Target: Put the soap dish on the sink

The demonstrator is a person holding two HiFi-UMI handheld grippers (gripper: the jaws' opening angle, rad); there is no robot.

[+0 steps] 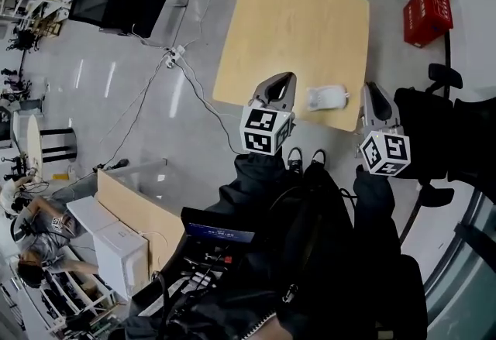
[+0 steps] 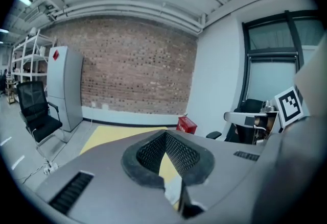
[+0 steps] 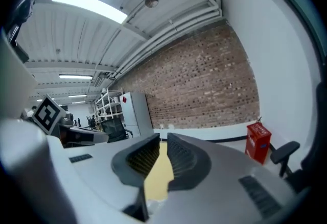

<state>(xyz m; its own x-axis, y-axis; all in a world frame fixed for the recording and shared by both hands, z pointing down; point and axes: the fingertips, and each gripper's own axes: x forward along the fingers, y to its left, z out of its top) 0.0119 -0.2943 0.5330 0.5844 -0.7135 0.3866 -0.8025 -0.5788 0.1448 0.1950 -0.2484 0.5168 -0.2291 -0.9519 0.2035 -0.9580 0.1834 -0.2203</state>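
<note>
A white plastic piece (image 1: 325,98) lies near the front edge of the yellow table (image 1: 294,29); I cannot tell whether it is the soap dish or the sink. My left gripper (image 1: 285,78) is raised just left of it, and in the left gripper view (image 2: 166,135) its pads meet at the tips with nothing between them. My right gripper (image 1: 372,87) is raised just right of the white piece. In the right gripper view (image 3: 162,140) a narrow gap between its pads shows only the table. Both point out across the room.
A red box (image 1: 428,12) stands on the floor beyond the table's right corner. A black office chair (image 1: 116,1) is at the far left, another (image 1: 434,121) close on the right. A cable (image 1: 186,75) runs over the floor. A brick wall (image 2: 138,70) is ahead.
</note>
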